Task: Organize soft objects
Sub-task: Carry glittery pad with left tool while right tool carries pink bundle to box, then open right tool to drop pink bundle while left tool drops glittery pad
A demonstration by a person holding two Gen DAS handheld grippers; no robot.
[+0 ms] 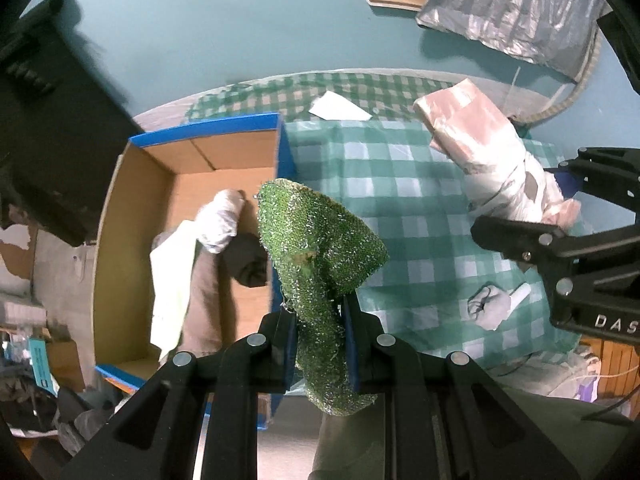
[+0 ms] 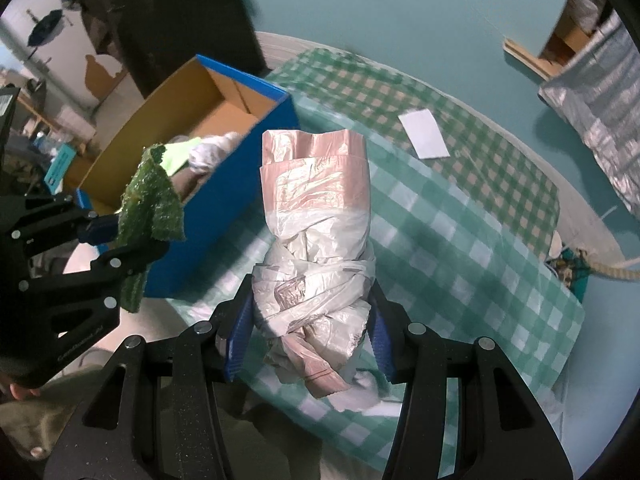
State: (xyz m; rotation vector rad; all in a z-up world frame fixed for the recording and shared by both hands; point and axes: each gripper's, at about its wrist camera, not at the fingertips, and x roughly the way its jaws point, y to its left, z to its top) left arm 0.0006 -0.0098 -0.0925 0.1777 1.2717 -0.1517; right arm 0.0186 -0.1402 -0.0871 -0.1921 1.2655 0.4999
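My left gripper [image 1: 318, 346] is shut on a green scouring pad [image 1: 320, 256] and holds it above the right wall of a blue cardboard box [image 1: 286, 148]. The box holds several rolled cloths [image 1: 222, 220]. My right gripper [image 2: 310, 334] is shut on a pink-and-white bundle of plastic bags [image 2: 316, 216], lifted over the green checked tablecloth [image 2: 460, 216]. The bundle [image 1: 480, 148] and right gripper [image 1: 560, 216] also show in the left wrist view. The pad [image 2: 150, 200], the left gripper [image 2: 112, 240] and the box [image 2: 248, 184] show at the left of the right wrist view.
A small white knotted bag [image 1: 490, 306] lies on the cloth near the table's front edge. A white paper slip [image 2: 424, 134] lies at the back. A silver foil sheet [image 2: 600, 128] hangs at the far right. A dark cabinet [image 1: 48, 128] stands left of the box.
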